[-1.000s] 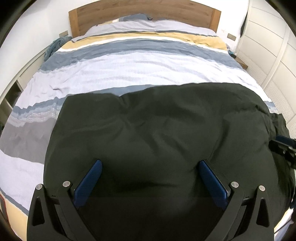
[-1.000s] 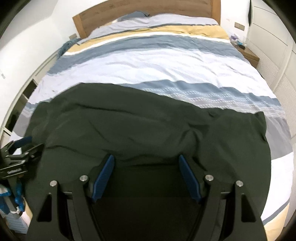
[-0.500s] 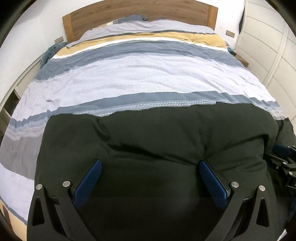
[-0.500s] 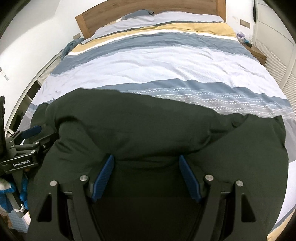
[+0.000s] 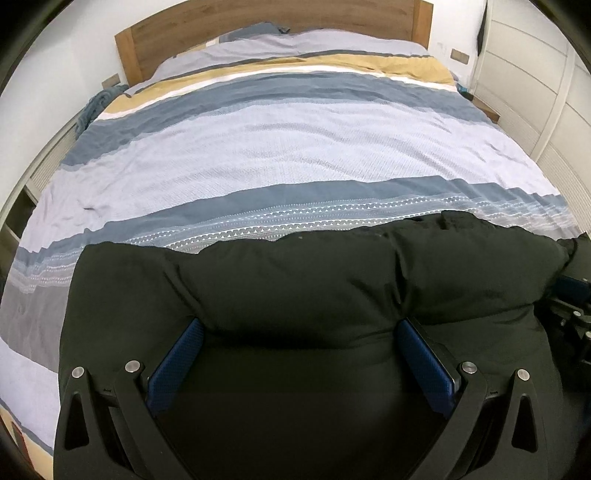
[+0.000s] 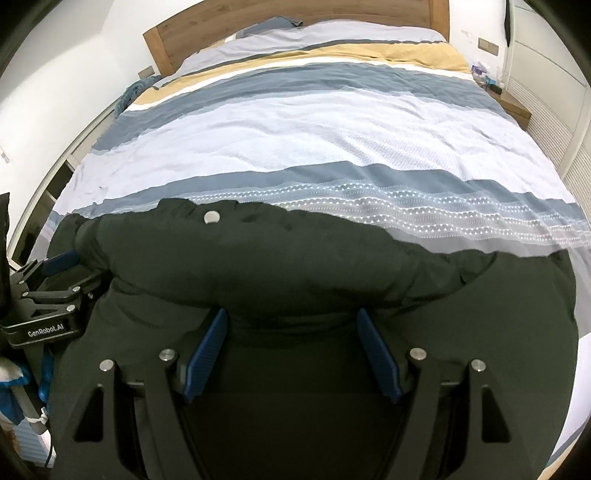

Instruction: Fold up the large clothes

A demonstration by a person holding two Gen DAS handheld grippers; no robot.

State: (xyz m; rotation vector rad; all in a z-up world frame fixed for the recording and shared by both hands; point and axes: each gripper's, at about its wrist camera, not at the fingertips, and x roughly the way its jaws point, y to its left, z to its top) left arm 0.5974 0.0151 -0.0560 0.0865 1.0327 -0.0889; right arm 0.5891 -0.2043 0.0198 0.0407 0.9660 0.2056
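A large black garment [image 5: 303, 288] lies across the near end of the bed and is bunched into a thick roll in front of both grippers. It also fills the lower half of the right wrist view [image 6: 280, 266], with a silver snap button [image 6: 211, 217] on top. My left gripper [image 5: 300, 328] has its blue pads wide apart with the roll of cloth lying between and over them. My right gripper [image 6: 291, 317] stands the same way, pads apart under the fold. Each gripper shows at the edge of the other's view.
The bed [image 5: 295, 155] carries a striped duvet in grey, white, blue and yellow, with a wooden headboard [image 5: 258, 33] at the far end. White cabinet doors [image 5: 535, 81] stand on the right, a bedside table [image 6: 513, 105] beside them, and low shelving runs along the left.
The far edge of the black garment has come toward me, from flat and spread to a bunched roll near the grippers. More of the striped duvet now shows.
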